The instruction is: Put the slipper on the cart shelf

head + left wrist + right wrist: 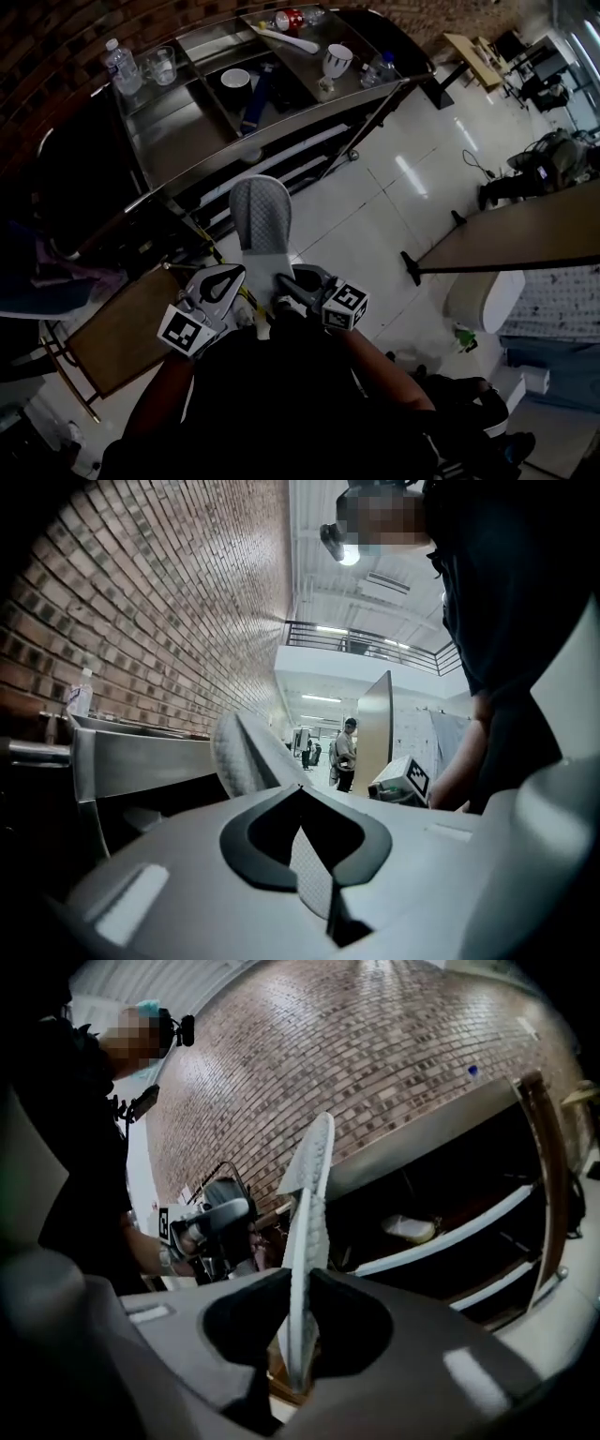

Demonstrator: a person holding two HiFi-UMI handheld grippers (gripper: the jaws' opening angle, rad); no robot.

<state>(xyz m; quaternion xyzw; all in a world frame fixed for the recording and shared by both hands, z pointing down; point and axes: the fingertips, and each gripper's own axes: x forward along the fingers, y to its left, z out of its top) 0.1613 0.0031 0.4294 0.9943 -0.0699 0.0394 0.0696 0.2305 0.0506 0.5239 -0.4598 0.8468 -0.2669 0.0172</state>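
**A:** Which step is being worked on?

**B:** By judgement, the carry towards the cart (178,159). The slipper (260,217) is being held in the air, near the person, with its toe pointing to the far side. It is not yet being rested on any shelf.

**A:** How is it being gripped?

**B:** At its near end, from both sides. The right gripper (305,1274) is being pressed shut on the edge of the sole, which is being held upright between its jaws. The left gripper (302,789) is also being closed on the slipper, with a strip of the mesh being pinched in its jaws.

**A:** What is being called for next?

**B:** The slipper is being held above the lower shelf (291,156), so a lowering and a reach to the far side are being called for, probably. The toe should be slid in under the cart's top trays, and both jaws should be opened only once the sole is being borne by the shelf.

**A:** Is anything being risked?

**B:** A pale thing (408,1228) is lying on one shelf, so a bare stretch beside it is being favoured.
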